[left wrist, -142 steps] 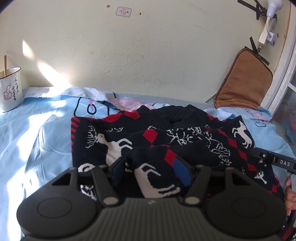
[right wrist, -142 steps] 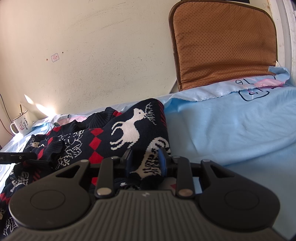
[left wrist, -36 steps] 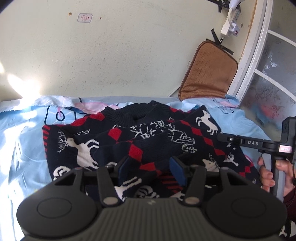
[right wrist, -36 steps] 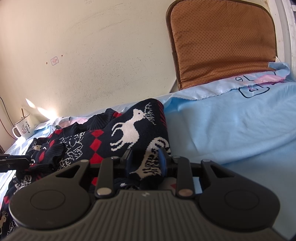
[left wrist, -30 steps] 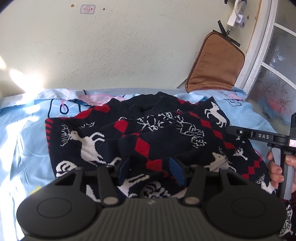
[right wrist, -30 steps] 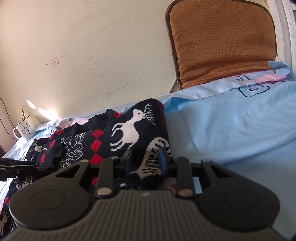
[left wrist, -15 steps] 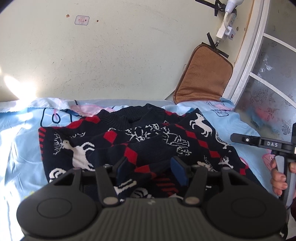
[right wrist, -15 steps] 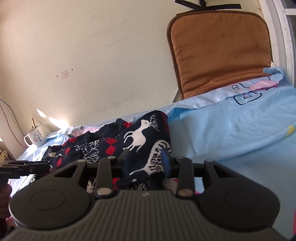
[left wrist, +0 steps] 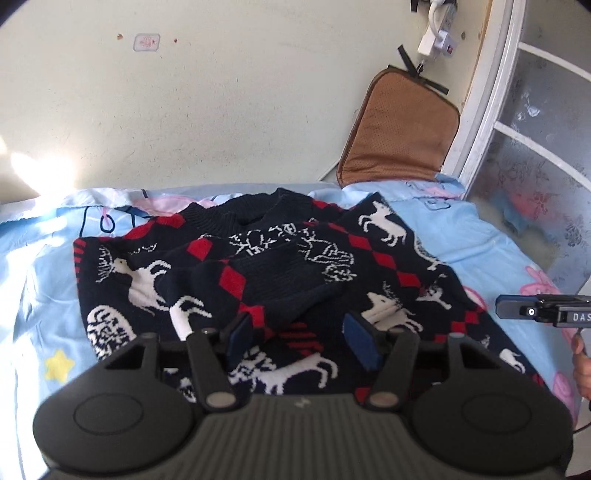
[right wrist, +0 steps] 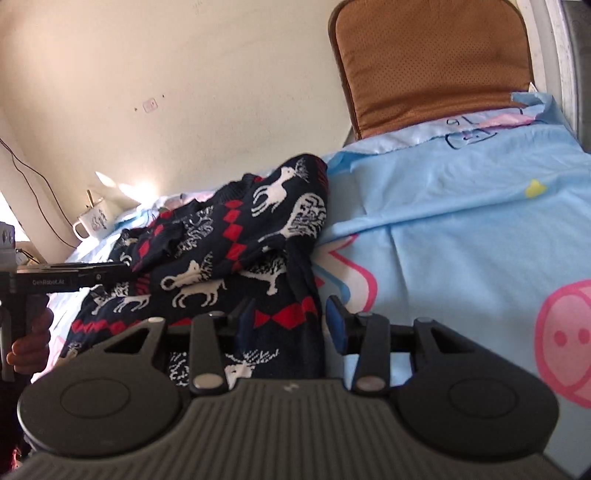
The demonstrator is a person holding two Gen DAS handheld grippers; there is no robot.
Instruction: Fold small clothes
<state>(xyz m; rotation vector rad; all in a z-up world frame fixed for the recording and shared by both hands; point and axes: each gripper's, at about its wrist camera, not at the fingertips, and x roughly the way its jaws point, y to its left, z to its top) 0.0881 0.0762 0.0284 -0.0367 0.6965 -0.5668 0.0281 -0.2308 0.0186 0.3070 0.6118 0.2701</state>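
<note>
A small navy sweater (left wrist: 280, 266) with white reindeer and red diamonds lies on the light blue bed sheet (left wrist: 44, 280), its sleeves folded across the chest. My left gripper (left wrist: 301, 341) is open above its lower hem, holding nothing. My right gripper (right wrist: 291, 325) is open over the sweater's (right wrist: 236, 243) right side edge, its jaws apart with cloth lying loose between them. Each gripper shows in the other's view: the right one (left wrist: 543, 315) at the sweater's right, the left one (right wrist: 74, 275) at its left.
A brown cushion (left wrist: 399, 129) leans against the wall in the far right corner, beside a white window frame (left wrist: 491, 110). A white enamel mug (right wrist: 92, 223) stands at the bed's far left. A power strip (left wrist: 436, 26) hangs on the wall above the cushion.
Both grippers have opened and let go of the sweater, then pulled back and up. The sleeve now lies folded on the sweater's chest.
</note>
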